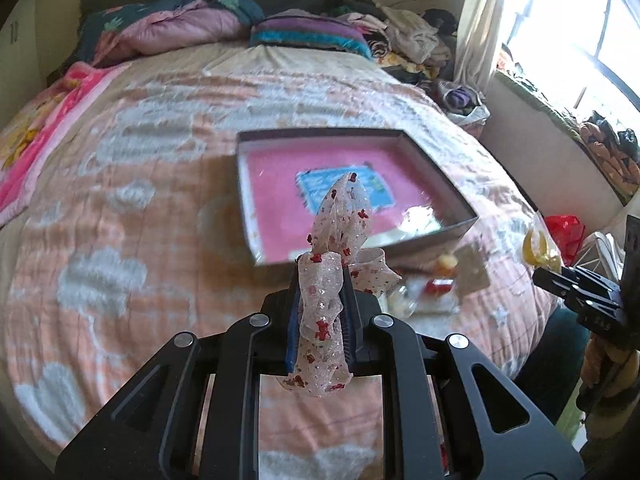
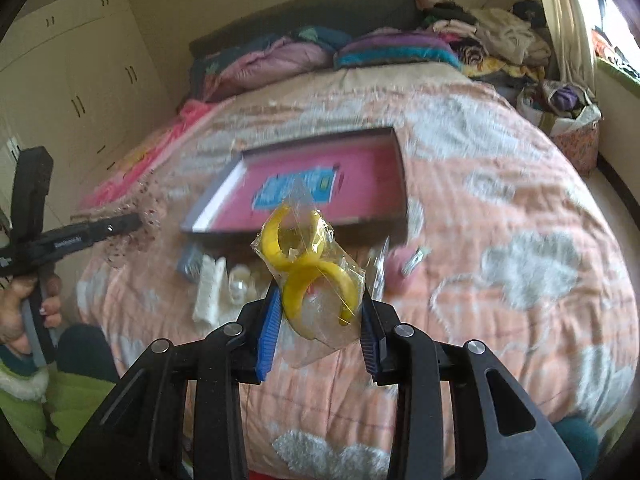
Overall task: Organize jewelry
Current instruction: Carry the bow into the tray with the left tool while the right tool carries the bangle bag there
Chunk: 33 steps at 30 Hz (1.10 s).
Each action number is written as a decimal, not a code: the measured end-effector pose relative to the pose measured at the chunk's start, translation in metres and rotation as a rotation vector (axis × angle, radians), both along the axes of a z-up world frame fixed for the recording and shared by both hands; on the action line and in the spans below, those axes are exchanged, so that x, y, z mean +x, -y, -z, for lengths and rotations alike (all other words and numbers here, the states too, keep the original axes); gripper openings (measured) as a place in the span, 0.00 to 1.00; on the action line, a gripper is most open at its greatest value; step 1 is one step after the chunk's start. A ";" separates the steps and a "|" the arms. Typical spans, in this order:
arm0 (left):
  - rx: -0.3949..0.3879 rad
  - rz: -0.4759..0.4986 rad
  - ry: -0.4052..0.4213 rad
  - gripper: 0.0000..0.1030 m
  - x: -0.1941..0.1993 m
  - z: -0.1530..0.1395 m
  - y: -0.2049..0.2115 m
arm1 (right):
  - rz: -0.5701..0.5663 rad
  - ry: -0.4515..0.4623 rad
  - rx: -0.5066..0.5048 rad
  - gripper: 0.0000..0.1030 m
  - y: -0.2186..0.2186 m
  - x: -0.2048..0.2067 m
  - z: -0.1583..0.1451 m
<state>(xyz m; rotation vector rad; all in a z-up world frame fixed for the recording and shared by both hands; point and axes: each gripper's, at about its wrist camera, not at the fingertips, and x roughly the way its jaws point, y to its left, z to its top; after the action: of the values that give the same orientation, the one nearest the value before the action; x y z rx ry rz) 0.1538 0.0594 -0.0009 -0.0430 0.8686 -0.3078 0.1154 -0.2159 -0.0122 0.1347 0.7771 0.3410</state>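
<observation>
Left wrist view: your left gripper [image 1: 322,312] has its jaws pinching a sheer ribbon bow [image 1: 340,240] dotted with red, which stands up above the fingertips. At 12 o'clock beyond it, an open shallow box [image 1: 436,160] with a pink floor lies on the bed [image 1: 132,184]; its near rim sits just behind the bow. At 3 o'clock from the jaws, small blurred items [image 1: 424,288] lie on the quilt near the bed's right edge. Broad bare quilt runs from 9 to 11 o'clock. Your right gripper [image 1: 580,292] enters at 3 o'clock.

Right wrist view: your right gripper [image 2: 320,312] has its jaws closed on a clear bag of yellow hoops [image 2: 310,264], held above the quilt. The box [image 2: 400,184] lies at 12 o'clock, its near edge just past the bag. A white comb-like piece [image 2: 208,292] and other blurred small pieces lie at 10 o'clock. Open quilt spreads from 1 to 4 o'clock. The left gripper [image 2: 120,226] shows at 9 o'clock, its jaws hidden by blur.
</observation>
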 end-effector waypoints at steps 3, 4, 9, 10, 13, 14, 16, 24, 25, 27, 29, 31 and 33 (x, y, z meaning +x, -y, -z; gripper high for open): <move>-0.008 0.011 0.008 0.09 0.010 -0.005 0.009 | 0.012 0.020 0.004 0.32 0.006 0.008 -0.012; -0.007 0.016 0.012 0.09 0.013 -0.006 0.014 | 0.014 0.026 0.003 0.32 0.007 0.011 -0.016; -0.007 0.027 0.024 0.09 0.033 -0.012 0.029 | 0.024 0.058 0.012 0.32 0.011 0.034 -0.034; -0.006 0.030 0.026 0.09 0.037 -0.013 0.032 | 0.028 0.062 0.015 0.32 0.011 0.040 -0.037; 0.002 0.032 0.027 0.09 0.052 -0.011 0.039 | 0.037 0.060 0.022 0.32 0.010 0.057 -0.042; 0.004 0.031 0.024 0.09 0.058 -0.009 0.042 | 0.043 0.058 0.027 0.32 0.010 0.063 -0.042; 0.010 0.030 0.022 0.09 0.067 -0.008 0.045 | 0.052 0.048 0.049 0.32 0.010 0.077 -0.044; 0.048 -0.004 -0.028 0.10 0.102 0.020 0.047 | 0.063 0.027 0.038 0.32 -0.003 0.123 -0.038; 0.048 -0.011 -0.036 0.10 0.105 0.025 0.045 | 0.065 0.020 0.034 0.32 -0.005 0.129 -0.035; 0.048 -0.017 -0.054 0.10 0.108 0.033 0.044 | 0.064 0.005 0.032 0.33 -0.009 0.136 -0.030; 0.060 -0.020 -0.063 0.10 0.111 0.041 0.044 | 0.061 -0.013 0.024 0.33 -0.013 0.144 -0.022; 0.072 -0.022 -0.067 0.10 0.113 0.047 0.044 | 0.060 -0.036 0.015 0.33 -0.017 0.150 -0.013; 0.066 -0.024 -0.081 0.10 0.116 0.053 0.042 | 0.063 -0.061 0.008 0.33 -0.019 0.155 -0.003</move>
<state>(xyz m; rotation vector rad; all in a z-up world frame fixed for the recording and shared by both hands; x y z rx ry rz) 0.2695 0.0174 -0.0536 -0.0044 0.9578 -0.2559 0.2708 -0.1967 -0.0096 0.1772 0.8297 0.2814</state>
